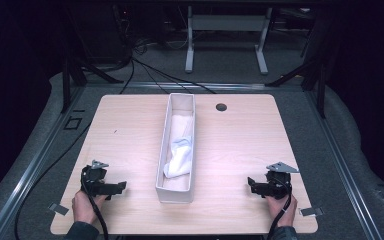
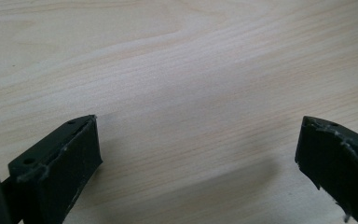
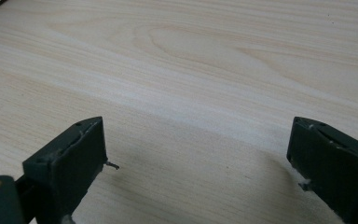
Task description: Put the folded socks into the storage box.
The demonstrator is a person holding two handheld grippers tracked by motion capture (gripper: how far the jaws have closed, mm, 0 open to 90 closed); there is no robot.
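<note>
— What do we see in the middle of the table?
— A long white box with white cloth lying inside. We can't tell what kind of cloth it is.
— And our tools?
— The left gripper and right gripper sit low on each side of the box, well apart from it. Both have jaws wide apart, holding nothing, over bare wood.
</note>
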